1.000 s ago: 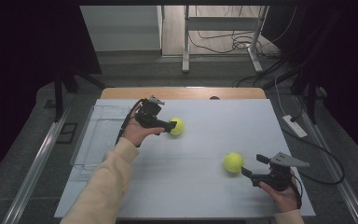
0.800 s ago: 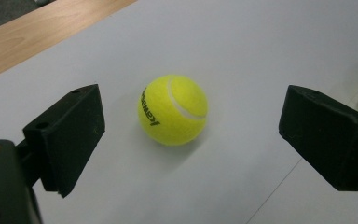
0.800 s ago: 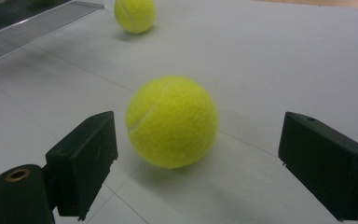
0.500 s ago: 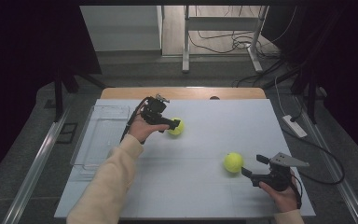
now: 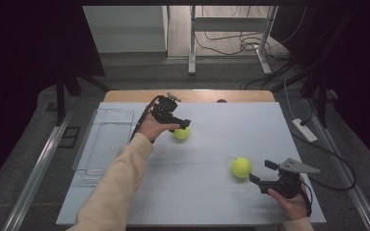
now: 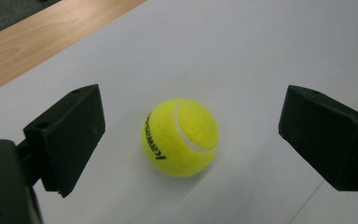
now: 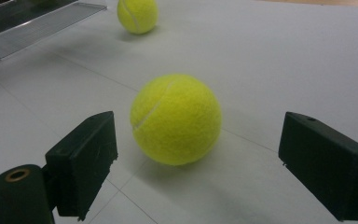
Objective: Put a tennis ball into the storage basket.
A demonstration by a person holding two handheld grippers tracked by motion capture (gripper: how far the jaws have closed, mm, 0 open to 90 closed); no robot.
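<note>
Far tennis ball (image 6: 180, 136) dead ahead between wide-open left gripper (image 5: 182, 126) jaws, untouched. Near tennis ball (image 5: 241, 167) likewise before right gripper (image 5: 260, 172) (agape, empty).

Light falls evenly from above on the white bench (image 5: 212, 144), while the room around it sinks into near black in the high view. Each ball (image 6: 180, 136) casts a soft, short shadow. Both tool views are sharp on the near ball (image 7: 175, 119); the far ball (image 7: 137, 15) blurs slightly.
</note>
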